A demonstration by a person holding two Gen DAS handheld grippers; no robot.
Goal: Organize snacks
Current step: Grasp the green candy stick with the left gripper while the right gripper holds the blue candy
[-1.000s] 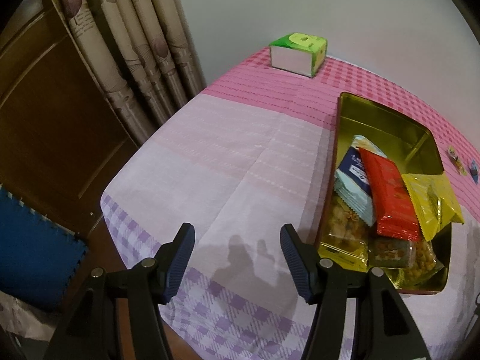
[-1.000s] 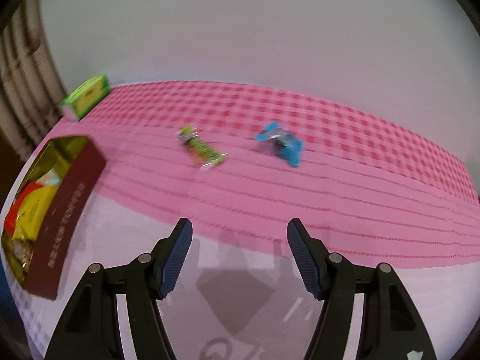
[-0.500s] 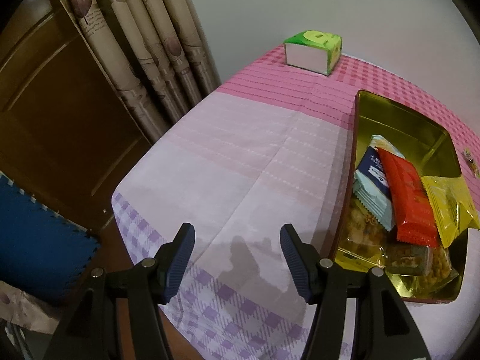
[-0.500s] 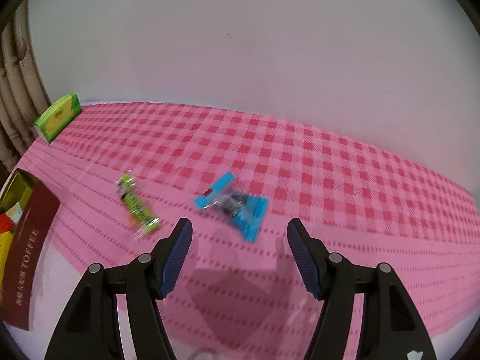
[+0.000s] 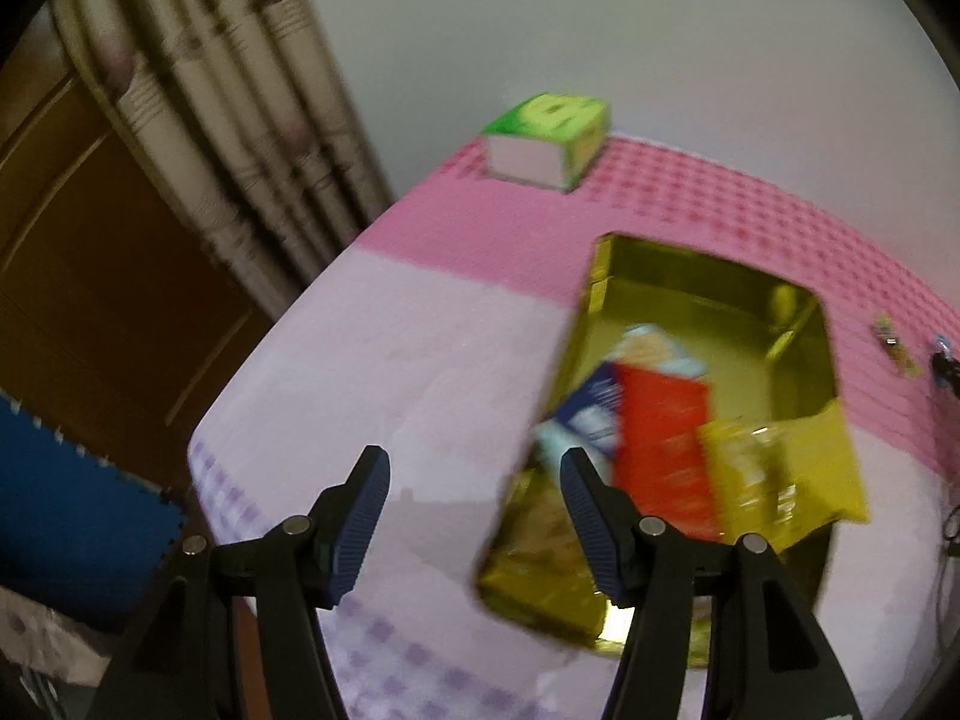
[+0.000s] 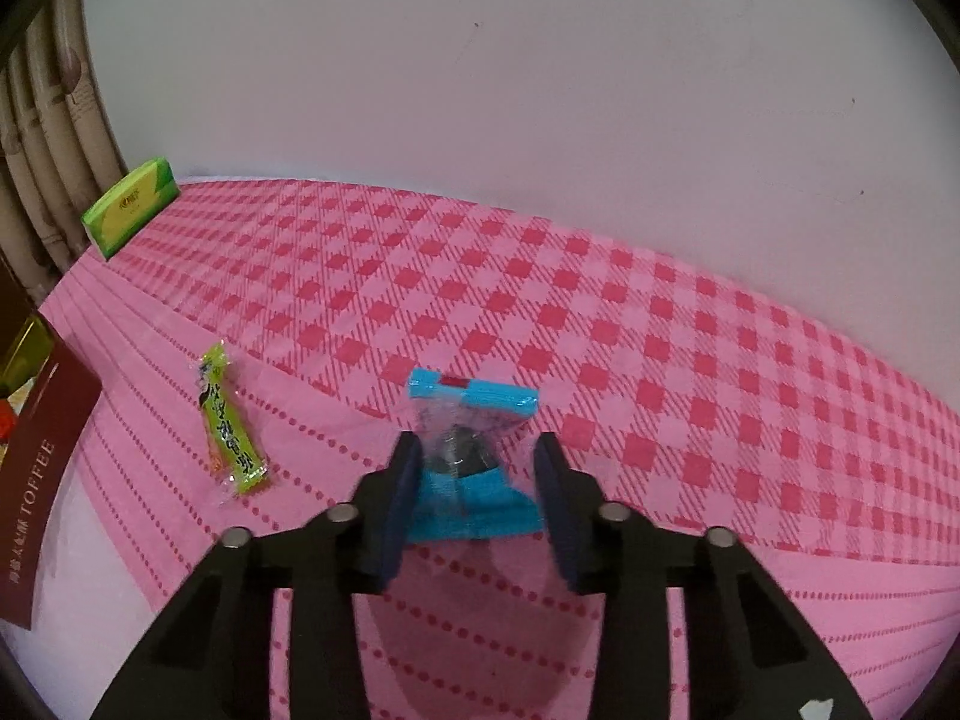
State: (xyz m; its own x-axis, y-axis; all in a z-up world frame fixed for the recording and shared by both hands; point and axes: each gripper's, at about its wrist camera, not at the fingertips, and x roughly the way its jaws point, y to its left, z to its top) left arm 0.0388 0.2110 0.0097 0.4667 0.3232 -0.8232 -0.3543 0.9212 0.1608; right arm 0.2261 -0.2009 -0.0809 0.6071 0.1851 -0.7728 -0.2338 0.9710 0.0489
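Closing on the blue candy (image 6: 471,450), the right gripper (image 6: 477,504) has the wrapper between its pads on the pink cloth (image 6: 660,360), right of the tin (image 6: 42,462). A green candy (image 6: 228,426) lies between them. The left gripper (image 5: 474,516) hangs released, empty, at the tin's (image 5: 708,282) near-left edge.

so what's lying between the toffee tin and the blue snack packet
The green snack stick lies on the pink cloth between the tin and the blue snack packet, shown in the right wrist view.
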